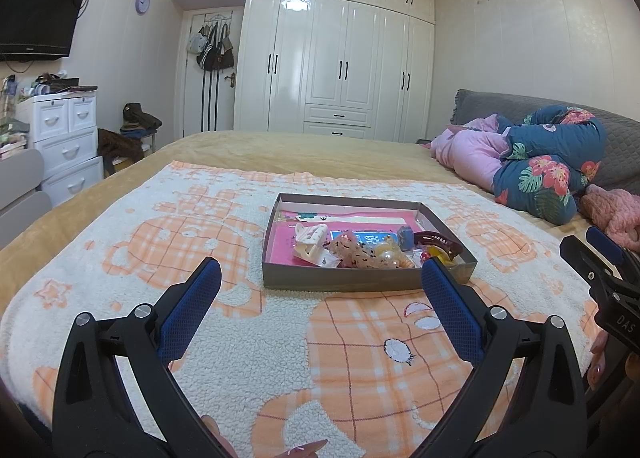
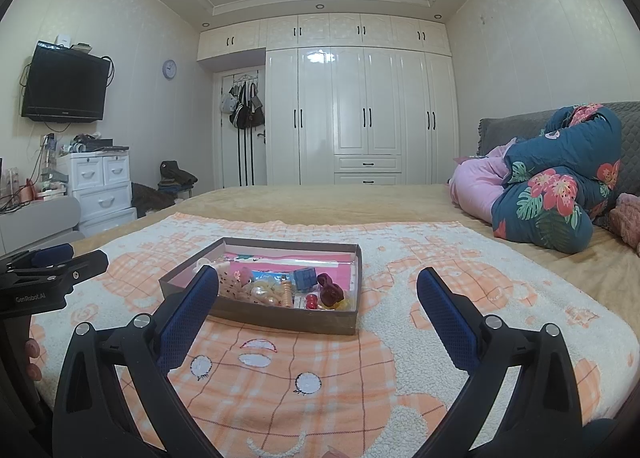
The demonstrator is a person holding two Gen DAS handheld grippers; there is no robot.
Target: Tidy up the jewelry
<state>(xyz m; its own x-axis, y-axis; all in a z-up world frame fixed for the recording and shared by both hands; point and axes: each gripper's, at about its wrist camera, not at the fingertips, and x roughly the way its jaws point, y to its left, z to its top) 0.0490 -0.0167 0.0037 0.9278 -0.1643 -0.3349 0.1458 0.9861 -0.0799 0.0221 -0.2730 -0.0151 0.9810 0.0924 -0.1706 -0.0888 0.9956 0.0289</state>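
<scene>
Left gripper [image 1: 320, 270]: I hold it wide open, empty, near side of shallow cardboard box [image 1: 340, 284] of jewelry on bed blanket [image 1: 248, 358] | Right gripper [image 2: 318, 278]: wide open, empty; box lies ahead, slightly left | Box long axis runs left-right; I judge both about equally near.

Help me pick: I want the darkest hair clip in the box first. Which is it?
The maroon claw clip at the right end of the box. The white claw clip at the left end is pale.
</scene>
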